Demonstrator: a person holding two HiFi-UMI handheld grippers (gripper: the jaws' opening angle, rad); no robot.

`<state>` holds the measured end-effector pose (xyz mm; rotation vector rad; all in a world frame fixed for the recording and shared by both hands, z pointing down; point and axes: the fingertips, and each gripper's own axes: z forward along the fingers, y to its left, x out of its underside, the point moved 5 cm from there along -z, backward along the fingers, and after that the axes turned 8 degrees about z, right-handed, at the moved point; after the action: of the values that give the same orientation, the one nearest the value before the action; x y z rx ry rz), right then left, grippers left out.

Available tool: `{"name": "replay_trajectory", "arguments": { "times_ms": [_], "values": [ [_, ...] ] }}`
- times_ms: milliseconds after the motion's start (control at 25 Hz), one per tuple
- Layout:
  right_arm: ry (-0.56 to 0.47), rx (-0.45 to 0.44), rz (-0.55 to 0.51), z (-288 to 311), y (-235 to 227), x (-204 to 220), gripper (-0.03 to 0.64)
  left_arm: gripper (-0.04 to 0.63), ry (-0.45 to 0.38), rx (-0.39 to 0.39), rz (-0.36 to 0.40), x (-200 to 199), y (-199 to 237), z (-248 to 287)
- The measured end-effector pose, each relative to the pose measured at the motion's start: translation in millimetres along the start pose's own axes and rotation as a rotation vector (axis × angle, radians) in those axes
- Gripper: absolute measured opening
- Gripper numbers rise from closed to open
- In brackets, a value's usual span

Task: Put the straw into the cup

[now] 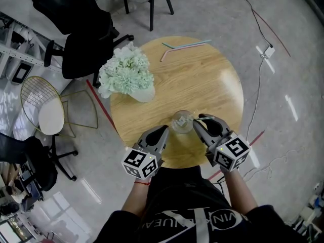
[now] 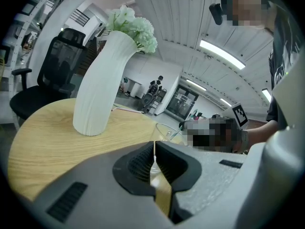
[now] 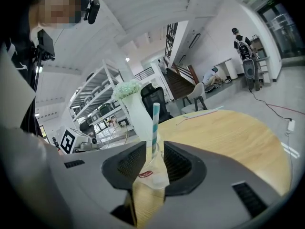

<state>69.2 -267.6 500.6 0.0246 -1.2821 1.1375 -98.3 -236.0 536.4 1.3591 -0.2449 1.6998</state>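
A clear plastic cup point(image 1: 182, 121) stands near the front edge of the round wooden table point(image 1: 207, 80). In the right gripper view a teal-and-white striped straw point(image 3: 155, 120) stands upright in the cup point(image 3: 153, 175), which has a small red label. My right gripper point(image 3: 153, 151) is open, its jaws on either side of the straw and cup with gaps to both pads. From above, the right gripper point(image 1: 200, 121) sits just right of the cup. My left gripper point(image 1: 161, 131) is just left of the cup; its jaws point(image 2: 154, 149) are shut and empty, with the cup point(image 2: 167, 130) beyond them.
A white ribbed vase point(image 1: 143, 93) of pale green flowers point(image 1: 126, 71) stands on the table's left side. Spare straws point(image 1: 185, 46) lie at the far edge. Black office chairs point(image 1: 81, 39) and a wire chair point(image 1: 43, 105) stand on the floor to the left.
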Motion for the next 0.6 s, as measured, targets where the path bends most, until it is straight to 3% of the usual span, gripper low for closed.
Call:
{"name": "replay_trajectory", "arguments": {
  "times_ms": [240,600],
  "values": [
    [-0.011,-0.009,0.049,-2,3,5,0.112,0.017,-0.001,-0.004,-0.003,3,0,-5],
    [0.049,0.025,0.037,-12,5,19,0.135,0.017,-0.004,-0.004,-0.004,9,-7,-15]
  ]
}}
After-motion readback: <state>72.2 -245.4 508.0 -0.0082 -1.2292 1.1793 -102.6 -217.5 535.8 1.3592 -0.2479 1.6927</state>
